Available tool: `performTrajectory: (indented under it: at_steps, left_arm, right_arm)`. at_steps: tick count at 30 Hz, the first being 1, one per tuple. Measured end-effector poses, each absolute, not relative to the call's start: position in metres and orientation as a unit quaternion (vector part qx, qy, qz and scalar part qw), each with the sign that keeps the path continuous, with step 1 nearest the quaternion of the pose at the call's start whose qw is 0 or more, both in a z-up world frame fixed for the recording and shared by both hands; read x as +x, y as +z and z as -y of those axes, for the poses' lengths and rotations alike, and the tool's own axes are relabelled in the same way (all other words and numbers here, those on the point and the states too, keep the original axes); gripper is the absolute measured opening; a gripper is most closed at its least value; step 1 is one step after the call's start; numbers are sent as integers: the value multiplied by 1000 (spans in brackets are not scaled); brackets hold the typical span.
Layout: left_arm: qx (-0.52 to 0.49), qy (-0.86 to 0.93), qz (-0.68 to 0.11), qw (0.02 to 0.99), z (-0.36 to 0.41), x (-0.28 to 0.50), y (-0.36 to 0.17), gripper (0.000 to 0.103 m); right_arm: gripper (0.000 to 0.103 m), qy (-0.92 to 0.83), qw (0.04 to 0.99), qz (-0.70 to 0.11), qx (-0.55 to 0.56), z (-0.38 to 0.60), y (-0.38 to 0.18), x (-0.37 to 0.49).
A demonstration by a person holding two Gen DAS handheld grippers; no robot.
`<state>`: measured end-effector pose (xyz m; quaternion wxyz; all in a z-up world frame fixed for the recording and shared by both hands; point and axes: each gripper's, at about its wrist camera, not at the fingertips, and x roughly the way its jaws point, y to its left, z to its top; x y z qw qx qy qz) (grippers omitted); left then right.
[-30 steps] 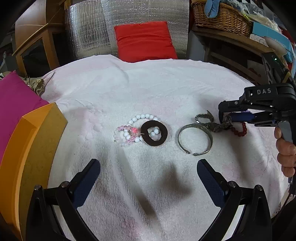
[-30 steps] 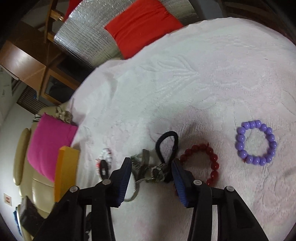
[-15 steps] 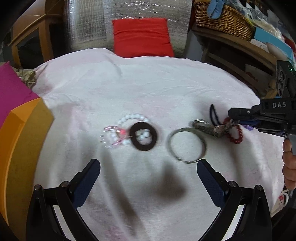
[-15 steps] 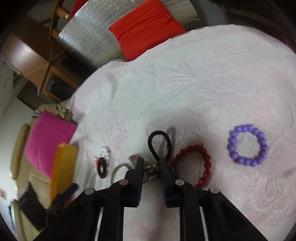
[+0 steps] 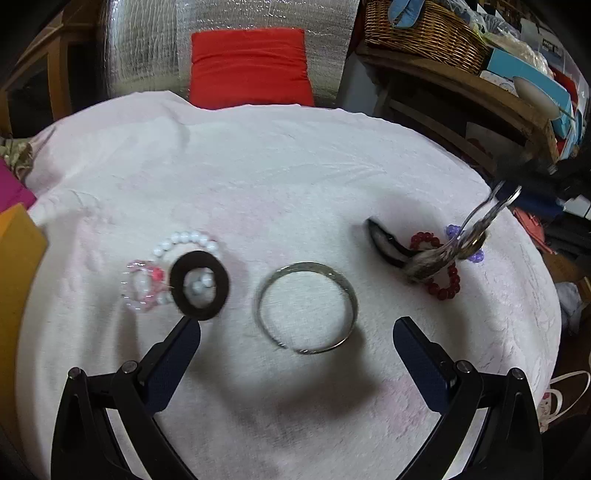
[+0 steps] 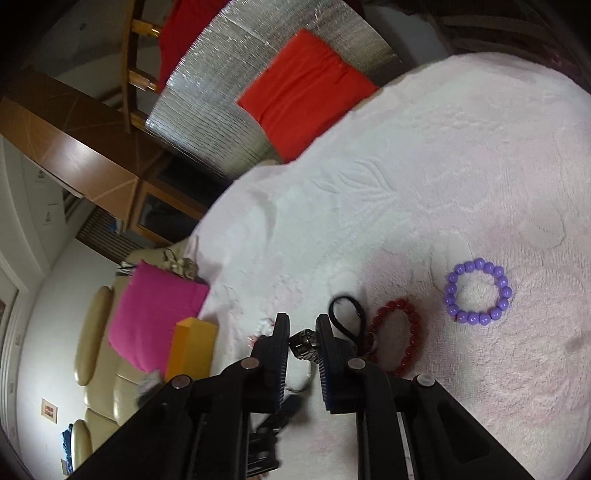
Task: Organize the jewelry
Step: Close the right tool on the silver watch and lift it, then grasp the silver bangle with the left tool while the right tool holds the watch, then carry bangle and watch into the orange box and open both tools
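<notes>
My left gripper (image 5: 297,334) is open, low over the white cloth, with a silver bangle (image 5: 307,307) between and just beyond its fingers. A black ring (image 5: 200,285) lies over white and pink bead bracelets (image 5: 142,284) to the left. My right gripper (image 6: 302,341) is shut on a metal watch (image 6: 303,342) and lifts it; the watch (image 5: 448,249) hangs at the right in the left wrist view. A black hair tie (image 6: 347,314), a red bead bracelet (image 6: 400,338) and a purple bead bracelet (image 6: 478,291) lie beyond.
An orange box (image 5: 14,280) stands at the cloth's left edge, beside a magenta cushion (image 6: 155,317). A red cushion (image 5: 251,66) leans on silver foil at the back. A wooden shelf with a wicker basket (image 5: 421,33) is at the back right.
My right gripper has closed on the watch and raised it off the cloth. My left gripper has moved forward and right, nearer the silver bangle.
</notes>
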<state>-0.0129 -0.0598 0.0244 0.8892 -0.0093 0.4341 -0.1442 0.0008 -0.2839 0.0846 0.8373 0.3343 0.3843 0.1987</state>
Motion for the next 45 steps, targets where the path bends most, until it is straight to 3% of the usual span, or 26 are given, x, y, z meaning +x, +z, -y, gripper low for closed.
performTrajectory:
  at_steps: [2, 8, 9, 28, 45]
  left_arm:
    - [-13, -151, -435, 888, 63, -12, 23, 101]
    - [5, -164, -435, 885, 73, -12, 16, 69]
    - [6, -165, -433, 886, 73, -12, 16, 59]
    - [-9, -170, -411, 896, 20, -62, 58, 58]
    - [-56, -75, -337, 937, -105, -120, 112, 58]
  right_arm:
    - [16, 205, 841, -368, 339, 287, 93, -5]
    - [16, 208, 849, -337, 350, 297, 109, -18]
    - [16, 206, 849, -337, 350, 298, 109, -19]
    - [16, 241, 851, -334, 325, 246, 121, -20]
    - [16, 361, 825, -326, 286, 78, 152, -20]
